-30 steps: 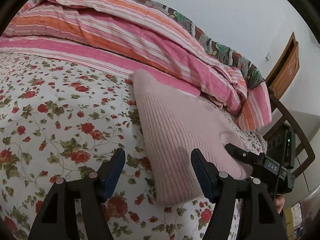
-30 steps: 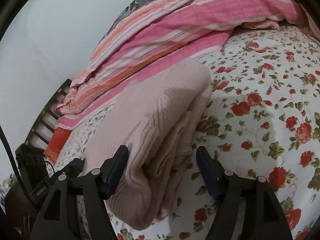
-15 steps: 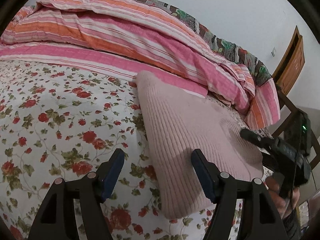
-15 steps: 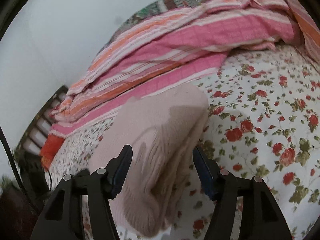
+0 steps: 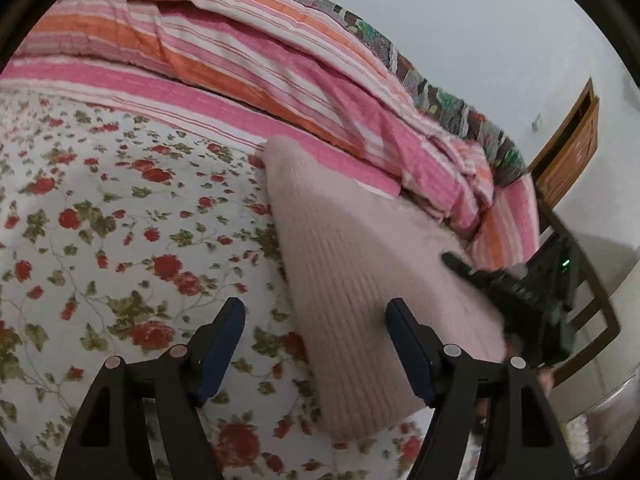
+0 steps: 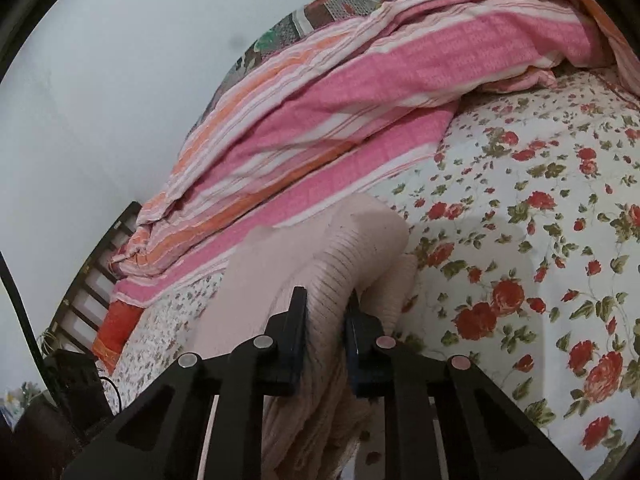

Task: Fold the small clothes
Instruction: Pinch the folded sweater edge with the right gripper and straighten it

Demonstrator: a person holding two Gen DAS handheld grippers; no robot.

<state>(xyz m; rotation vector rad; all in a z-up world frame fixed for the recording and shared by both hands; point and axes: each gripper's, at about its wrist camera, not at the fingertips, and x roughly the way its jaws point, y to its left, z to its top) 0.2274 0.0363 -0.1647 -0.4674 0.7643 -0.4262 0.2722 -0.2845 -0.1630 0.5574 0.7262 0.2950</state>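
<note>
A folded pale pink ribbed knit sweater [image 5: 360, 264] lies on the floral bedsheet [image 5: 120, 240]. My left gripper [image 5: 316, 344] is open and empty, its jaws wide apart over the sweater's near left edge. My right gripper [image 6: 326, 320] is shut on the sweater's [image 6: 360, 240] thick folded edge, with knit layers bunched between the jaws. The right gripper also shows in the left wrist view [image 5: 516, 296] at the sweater's right end.
A pink and orange striped quilt [image 5: 260, 72] is heaped along the back of the bed, close behind the sweater. A dark wooden bed frame [image 6: 92, 276] and a wooden door [image 5: 572, 148] stand at the side. The floral sheet [image 6: 540, 260] stretches out beside the sweater.
My right gripper moved in and shut on the sweater's folded edge; it was open before. The left gripper stayed open and drifted slightly back and left.
</note>
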